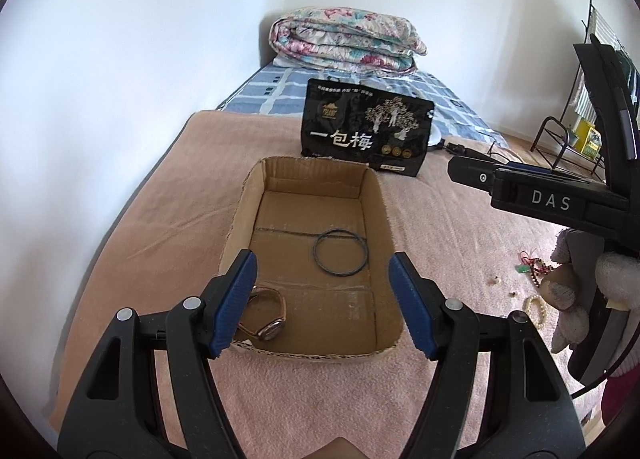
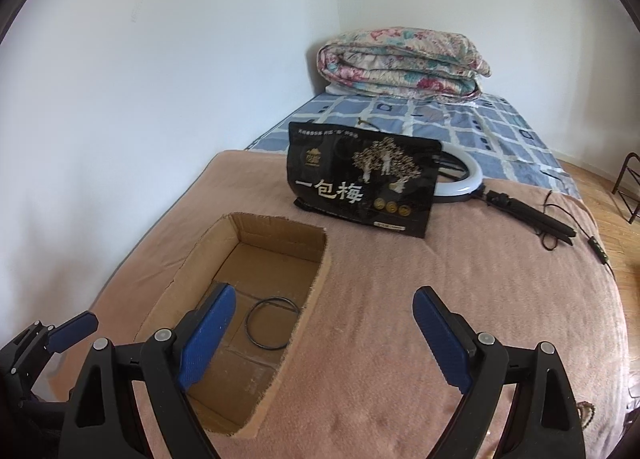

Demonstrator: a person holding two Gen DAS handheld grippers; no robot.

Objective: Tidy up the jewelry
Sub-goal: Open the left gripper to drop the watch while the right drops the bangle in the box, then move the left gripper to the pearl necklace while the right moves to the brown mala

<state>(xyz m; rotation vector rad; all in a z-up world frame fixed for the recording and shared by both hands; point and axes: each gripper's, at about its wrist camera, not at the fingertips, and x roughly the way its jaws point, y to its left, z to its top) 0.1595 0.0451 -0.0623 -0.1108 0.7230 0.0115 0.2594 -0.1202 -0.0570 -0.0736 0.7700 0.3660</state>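
Observation:
An open cardboard box (image 1: 384,227) sits on the pink blanket. Inside lie a thin dark ring bangle (image 1: 340,253) and a wristwatch with a tan strap (image 1: 268,317), near the front left corner. My left gripper (image 1: 324,301) is open and empty, hovering just above the box's front edge. Loose jewelry lies on the blanket to the right: a pearl bracelet (image 1: 536,311) and a red and green beaded piece (image 1: 534,265). In the right wrist view the box (image 2: 320,279) and bangle (image 2: 272,323) show again. My right gripper (image 2: 322,339) is open and empty above the box's right wall.
A black snack bag (image 1: 366,129) stands behind the box. A ring light with stand and cable (image 2: 468,183) lies behind it. A folded floral quilt (image 1: 344,39) sits on the blue checked sheet. A white wall runs along the left. A metal rack (image 1: 560,139) stands on the floor at right.

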